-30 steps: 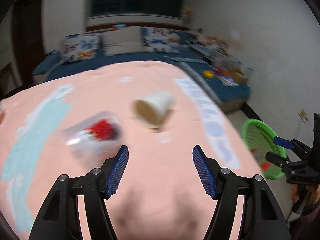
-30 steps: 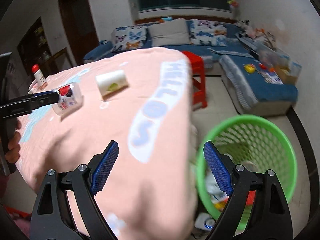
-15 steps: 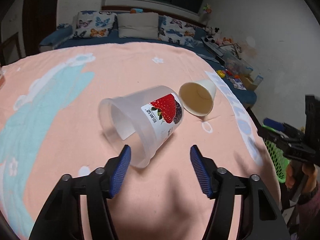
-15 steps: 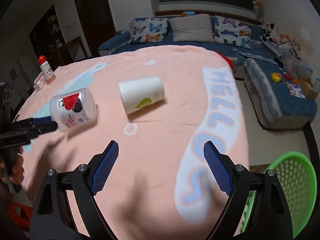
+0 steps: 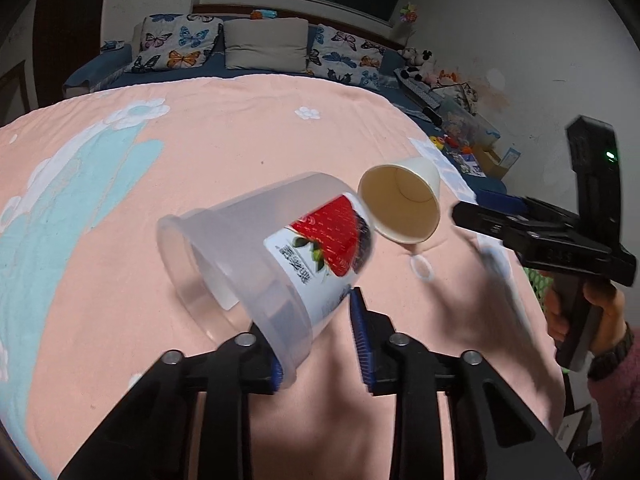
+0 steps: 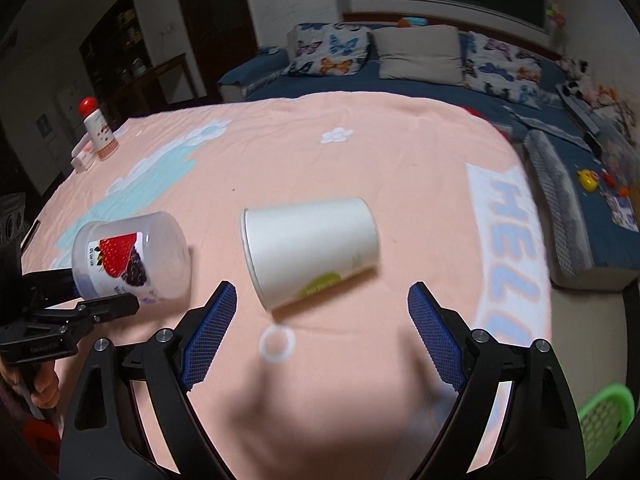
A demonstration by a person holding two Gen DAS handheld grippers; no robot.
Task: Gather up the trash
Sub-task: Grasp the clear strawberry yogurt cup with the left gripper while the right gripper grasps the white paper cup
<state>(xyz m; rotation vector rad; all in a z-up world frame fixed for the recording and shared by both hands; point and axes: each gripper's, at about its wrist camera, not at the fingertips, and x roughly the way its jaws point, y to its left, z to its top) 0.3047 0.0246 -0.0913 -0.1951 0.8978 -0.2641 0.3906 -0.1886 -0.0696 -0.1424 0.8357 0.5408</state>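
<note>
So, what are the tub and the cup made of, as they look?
Tub: likely thin frosted plastic; the cloth shows through its wall, and a glossy strawberry label is stuck on.
Cup: probably paper; matte, opaque white outside, tan inside.

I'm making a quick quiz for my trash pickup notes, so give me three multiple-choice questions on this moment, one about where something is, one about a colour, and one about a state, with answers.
1. Where does the white paper cup lie?
A. on the peach bedspread, ahead of the right gripper
B. inside the green basket
C. on the blue sofa

2. What colour is the cap of the small bottle at the far edge?
A. green
B. red
C. yellow

3. What is the left gripper doing?
A. open and away from everything
B. shut on the paper cup
C. closed on the rim wall of the clear strawberry-label tub

Answers:
1 A: the cup lies on its side on the bedspread, ahead of the open right gripper.
2 B: the cap is plainly red.
3 C: one finger is inside the tub's mouth, the other outside against its label.
</note>
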